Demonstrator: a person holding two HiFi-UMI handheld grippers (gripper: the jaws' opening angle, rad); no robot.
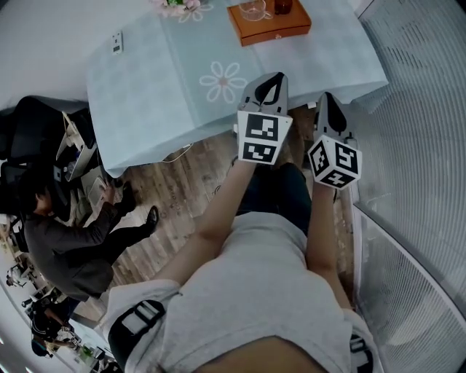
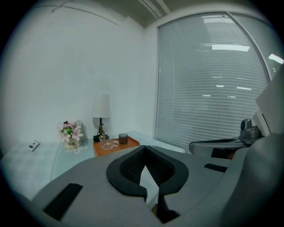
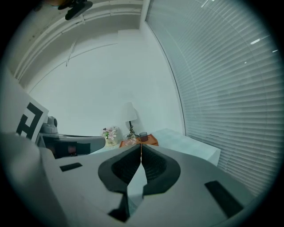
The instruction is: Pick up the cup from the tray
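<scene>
We hold the left hand-held gripper (image 1: 275,79) and the right hand-held gripper (image 1: 329,98) out side by side. Each has its jaws together, with nothing in them. The clear cup (image 1: 253,9) sits on the orange tray (image 1: 278,30), next to a dark cup (image 1: 282,6), at the far end of the surface (image 1: 175,80), well apart from both.

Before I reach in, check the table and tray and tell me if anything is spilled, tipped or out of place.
Nothing stands out. The orange tray sits flat on the table, the glass cup and the dark cup stand upright on it, and no spill shows around them.
</scene>
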